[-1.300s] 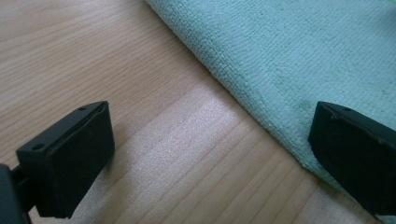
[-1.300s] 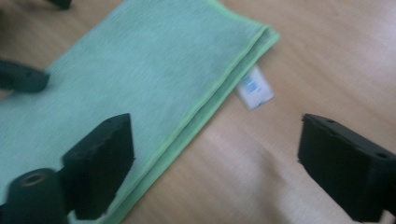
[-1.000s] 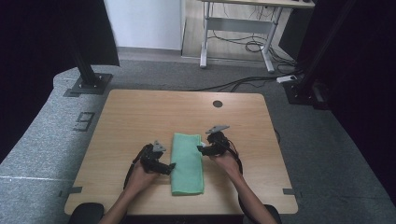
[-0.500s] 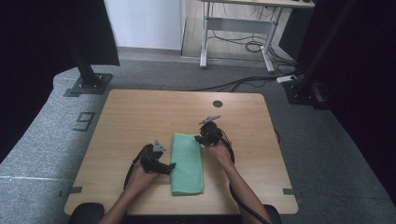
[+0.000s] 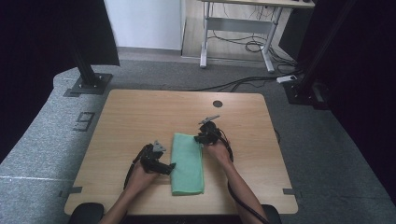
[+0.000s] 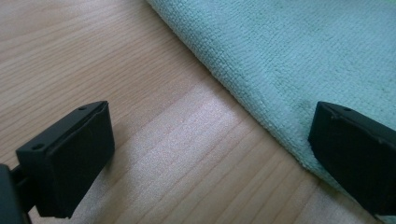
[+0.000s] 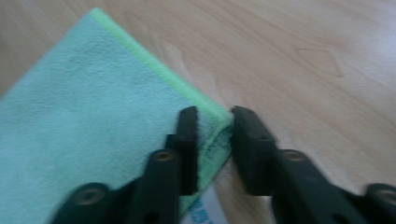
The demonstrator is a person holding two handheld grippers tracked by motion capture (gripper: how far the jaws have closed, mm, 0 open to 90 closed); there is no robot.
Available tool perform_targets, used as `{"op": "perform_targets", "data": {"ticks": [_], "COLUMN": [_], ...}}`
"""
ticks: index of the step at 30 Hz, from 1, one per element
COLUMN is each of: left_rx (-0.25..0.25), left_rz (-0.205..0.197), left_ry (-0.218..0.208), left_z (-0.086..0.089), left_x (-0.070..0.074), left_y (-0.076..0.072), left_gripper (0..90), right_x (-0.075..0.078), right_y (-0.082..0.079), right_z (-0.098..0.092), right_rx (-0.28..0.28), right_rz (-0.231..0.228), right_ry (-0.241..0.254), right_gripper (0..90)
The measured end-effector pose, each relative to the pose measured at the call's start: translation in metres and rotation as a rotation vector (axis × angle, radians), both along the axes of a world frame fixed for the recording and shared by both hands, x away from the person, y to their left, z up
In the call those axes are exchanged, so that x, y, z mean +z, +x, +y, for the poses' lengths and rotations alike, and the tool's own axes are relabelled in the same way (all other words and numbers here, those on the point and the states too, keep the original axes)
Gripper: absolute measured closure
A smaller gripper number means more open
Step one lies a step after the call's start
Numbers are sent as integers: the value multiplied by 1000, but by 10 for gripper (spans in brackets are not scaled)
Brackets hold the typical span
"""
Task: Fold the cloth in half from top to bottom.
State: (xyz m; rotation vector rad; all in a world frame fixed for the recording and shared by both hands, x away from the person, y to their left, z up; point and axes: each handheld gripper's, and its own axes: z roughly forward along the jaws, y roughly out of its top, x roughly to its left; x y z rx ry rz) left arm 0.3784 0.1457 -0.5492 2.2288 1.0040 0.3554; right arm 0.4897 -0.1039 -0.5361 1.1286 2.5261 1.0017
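High view: folded green microfiber cloth (image 5: 187, 163) lies lengthwise near the front middle of the wooden table (image 5: 140, 116). Left gripper (image 5: 164, 167) sits at its left edge, right gripper (image 5: 200, 137) at its far right corner.

Left gripper view: 2 jaws wide apart, nothing gripped; 1 over bare wood, 1 over the cloth's (image 6: 299, 60) edge.

Right gripper view: jaws have just been closing, now nearly together, pinching the cloth's (image 7: 93, 116) corner between them.
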Motion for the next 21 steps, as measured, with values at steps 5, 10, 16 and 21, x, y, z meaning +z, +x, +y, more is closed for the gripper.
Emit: {"op": "perform_targets", "data": {"ticks": [5,10,16,21], "left_rx": [1,1,4,6], "left_rz": [0,1,-2,-2], "left_ry": [1,0,0,0], "left_z": [0,0,0,-1], "left_x": [0,0,0,0], "left_y": [0,0,0,0], "left_gripper": [5,5,5,5], "right_x": [2,6,23,37], "right_y": [-3,-7,-15,-28], "right_z": [5,6,3,-2], "right_rx": [10,21,32,66], "right_rz": [-2,-38,-62,-106], "right_ry": [-21,-55,-22,-2], "right_gripper": [838,844,844,844]}}
